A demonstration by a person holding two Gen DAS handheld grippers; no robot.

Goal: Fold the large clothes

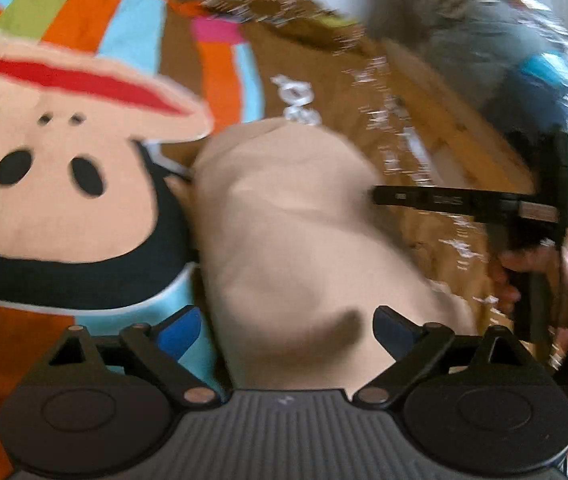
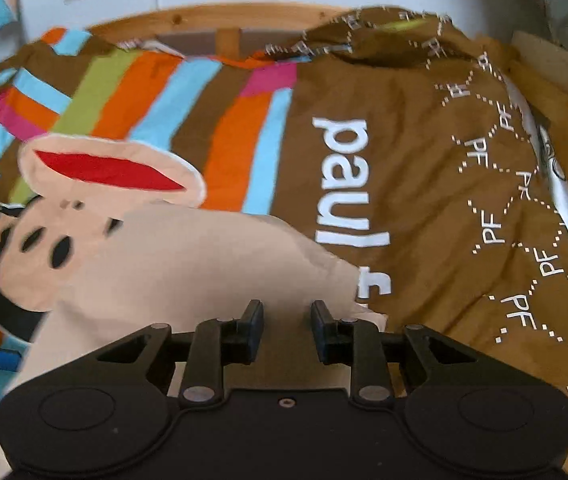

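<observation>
The tan cloth [image 1: 296,240] runs up the frame's middle from the spread jaws of both grippers (nothing pinched), left gripper [image 1: 286,334] nearer.

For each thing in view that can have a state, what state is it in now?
Beige cloth garment: bunched up, lying on the bedcover, not folded flat.
Brown striped bedcover with monkey face: spread out, wrinkled.
Left gripper: open, fingers either side of the garment.
Right gripper: open, garment between its fingers, not clamped.

Both wrist views look closely down on the beige garment [image 1: 296,240].
</observation>
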